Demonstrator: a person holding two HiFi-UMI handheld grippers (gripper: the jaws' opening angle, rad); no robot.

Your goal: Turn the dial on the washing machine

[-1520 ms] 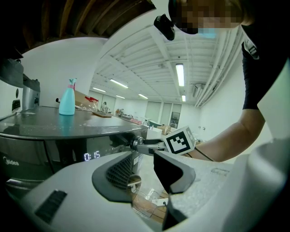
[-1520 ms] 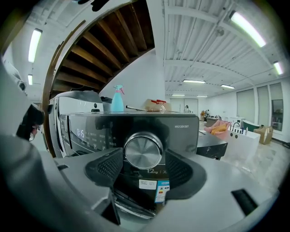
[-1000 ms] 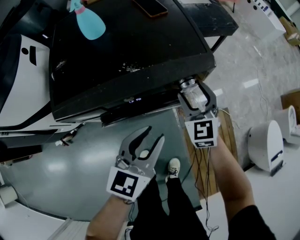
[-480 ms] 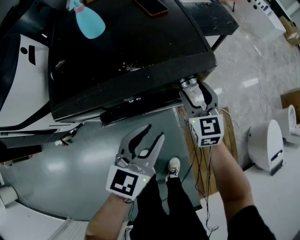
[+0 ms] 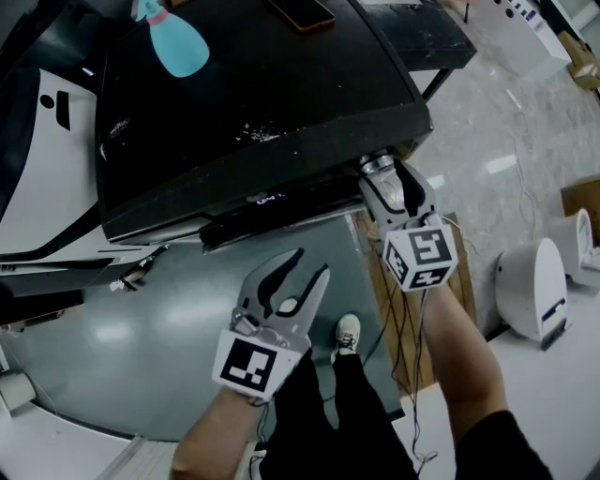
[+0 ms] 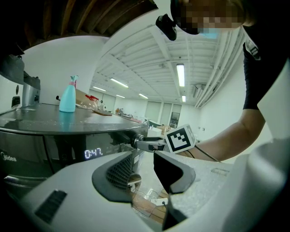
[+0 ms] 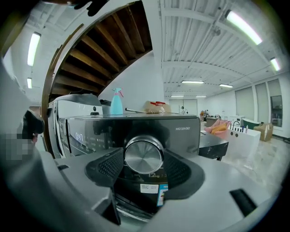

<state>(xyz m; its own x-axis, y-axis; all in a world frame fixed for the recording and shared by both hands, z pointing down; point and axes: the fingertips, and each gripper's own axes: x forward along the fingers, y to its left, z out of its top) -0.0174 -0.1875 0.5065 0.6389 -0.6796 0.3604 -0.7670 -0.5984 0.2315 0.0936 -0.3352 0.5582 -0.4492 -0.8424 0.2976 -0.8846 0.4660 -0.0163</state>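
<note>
The black washing machine (image 5: 253, 94) is seen from above, its lit display (image 5: 267, 199) on the front panel. The silver dial (image 5: 375, 167) sits at the panel's right end, and my right gripper (image 5: 386, 187) is shut on it. In the right gripper view the dial (image 7: 143, 155) fills the gap between the two dark pads (image 7: 106, 167). My left gripper (image 5: 292, 274) hangs open and empty in front of the machine, below the display. The left gripper view shows the display (image 6: 94, 153) reading 0:47 and the right gripper (image 6: 142, 144) at the dial.
A teal spray bottle (image 5: 178, 42) and a flat brown object (image 5: 302, 14) lie on the machine's top. A white appliance (image 5: 37, 169) stands at its left. A wooden pallet (image 5: 455, 281) and a white device (image 5: 534, 291) are on the floor at the right. My shoe (image 5: 347, 333) shows below.
My right gripper has rolled clockwise on the dial; its marker cube swung right and tilted. The left gripper has stayed where it was.
</note>
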